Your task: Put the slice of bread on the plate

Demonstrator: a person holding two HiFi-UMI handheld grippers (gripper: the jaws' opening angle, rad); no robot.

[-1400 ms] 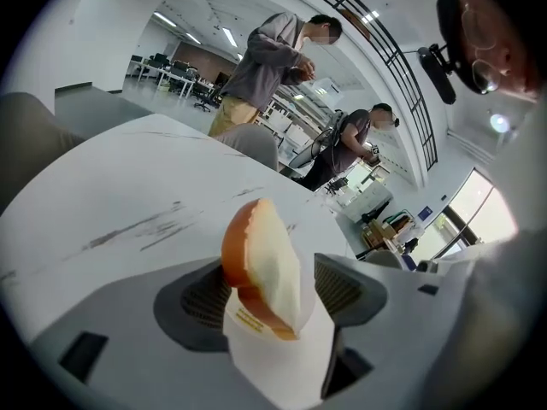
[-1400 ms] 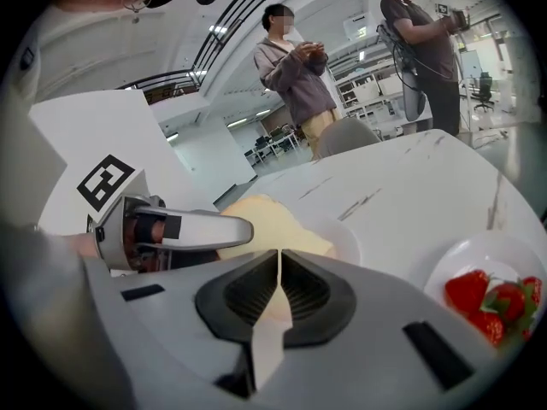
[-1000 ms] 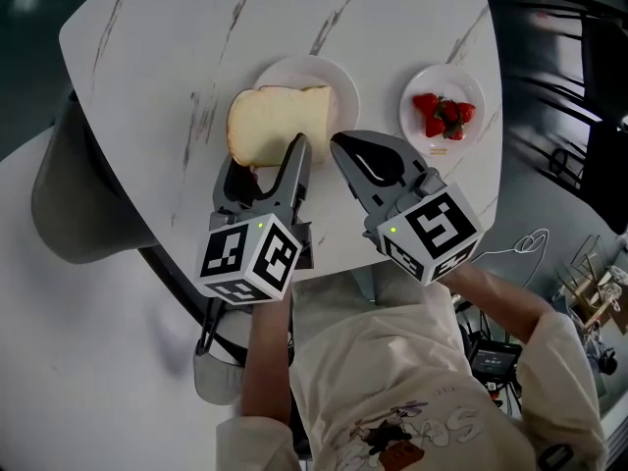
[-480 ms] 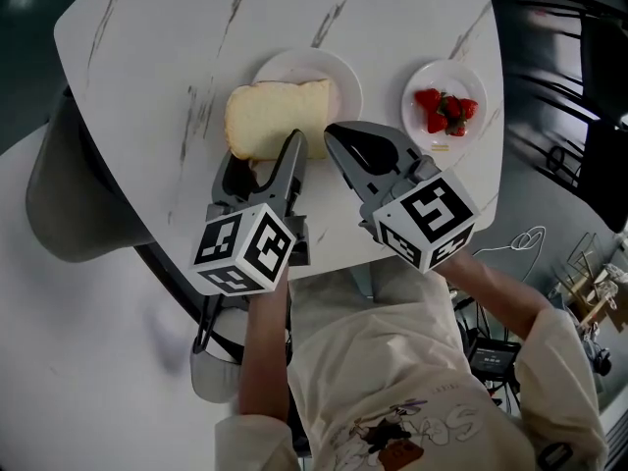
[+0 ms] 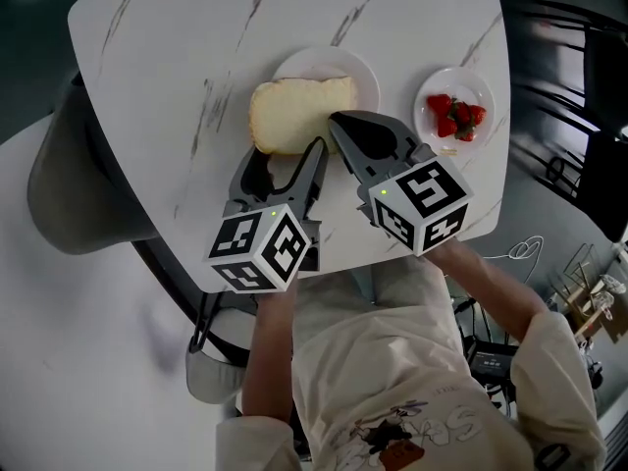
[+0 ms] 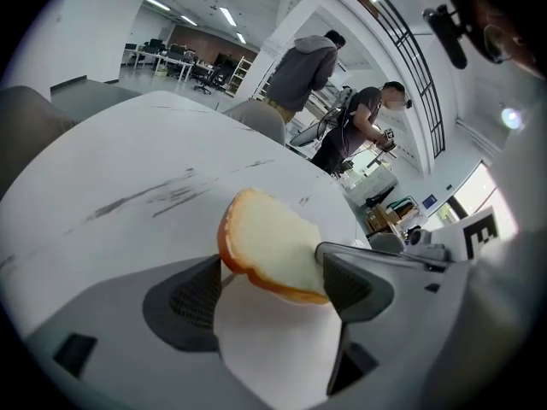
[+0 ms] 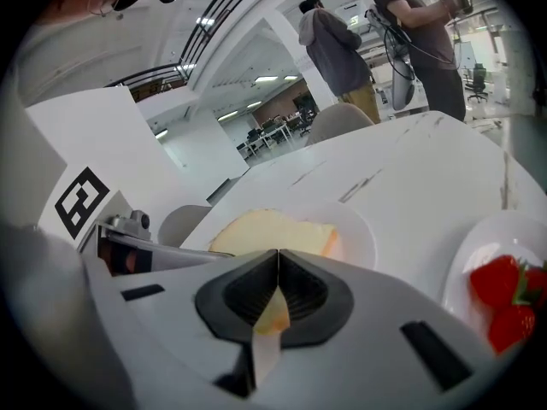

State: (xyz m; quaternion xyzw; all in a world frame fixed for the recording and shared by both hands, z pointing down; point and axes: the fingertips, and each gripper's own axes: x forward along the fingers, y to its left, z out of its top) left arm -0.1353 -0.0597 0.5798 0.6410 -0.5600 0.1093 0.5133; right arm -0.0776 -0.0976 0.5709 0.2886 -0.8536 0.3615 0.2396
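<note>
The slice of bread (image 5: 297,116) is pale with a brown crust. It lies half on the small white plate (image 5: 358,72), and its left part hangs over the marble table. My left gripper (image 5: 283,160) is open just short of the slice's near edge, and the bread (image 6: 269,242) shows past its fingertips (image 6: 198,295). My right gripper (image 5: 337,119) is shut, with its tip against the slice's near right corner. In the right gripper view, the bread (image 7: 269,227) and plate (image 7: 357,233) lie just beyond the shut jaws.
A second white plate (image 5: 432,86) with strawberries (image 5: 456,118) sits to the right of the bread plate. The white marble table (image 5: 177,57) ends close behind both grippers. A grey chair (image 5: 69,204) stands at the left. People stand in the background of both gripper views.
My right gripper has moved forward until its tip meets the bread. The left gripper stays open at the slice's near edge. The head view has shifted slightly.
</note>
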